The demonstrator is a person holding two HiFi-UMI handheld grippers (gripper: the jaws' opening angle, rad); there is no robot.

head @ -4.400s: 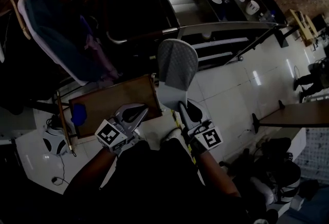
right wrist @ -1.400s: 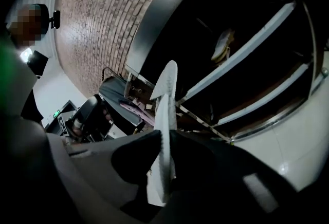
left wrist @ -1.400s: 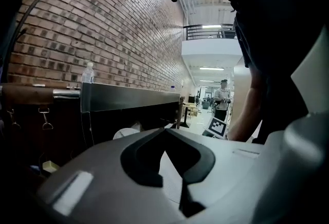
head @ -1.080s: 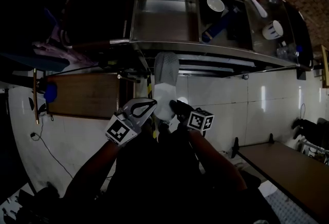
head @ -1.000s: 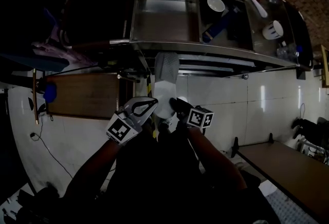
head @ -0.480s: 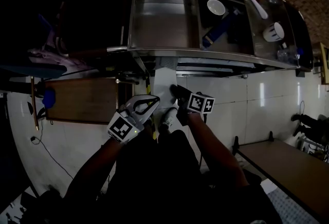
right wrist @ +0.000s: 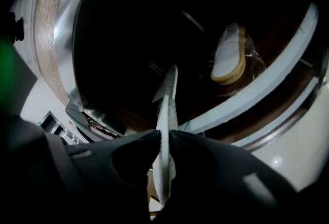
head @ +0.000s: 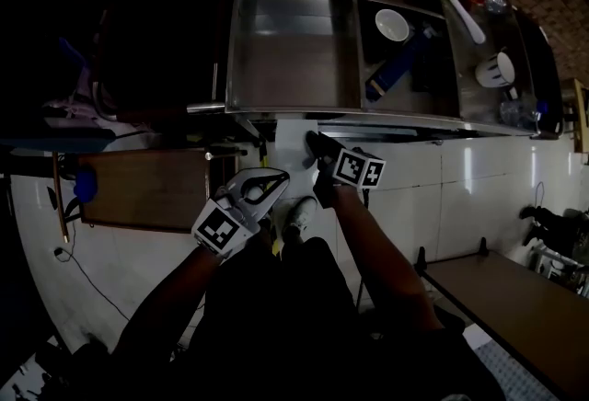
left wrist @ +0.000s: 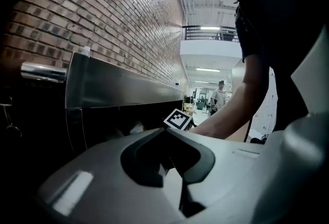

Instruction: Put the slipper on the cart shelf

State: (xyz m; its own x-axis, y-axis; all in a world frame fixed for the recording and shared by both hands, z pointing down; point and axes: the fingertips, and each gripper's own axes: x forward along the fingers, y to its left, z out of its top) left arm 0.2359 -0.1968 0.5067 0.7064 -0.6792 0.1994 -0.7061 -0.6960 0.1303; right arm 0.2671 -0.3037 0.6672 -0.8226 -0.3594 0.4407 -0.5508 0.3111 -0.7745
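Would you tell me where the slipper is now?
The slipper is pinched edge-on in the right hand-held gripper, centre of the right gripper view, reaching under the cart top.

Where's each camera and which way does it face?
Head view: on the head, facing down at the cart; both arms, left gripper and right gripper show.
Left gripper view: on the left gripper, facing the cart's side; shut empty jaws, an arm show.
Right gripper view: faces into the shelf; jaws clamp the slipper.
Shared: head and left gripper views show the right gripper's marker cube.
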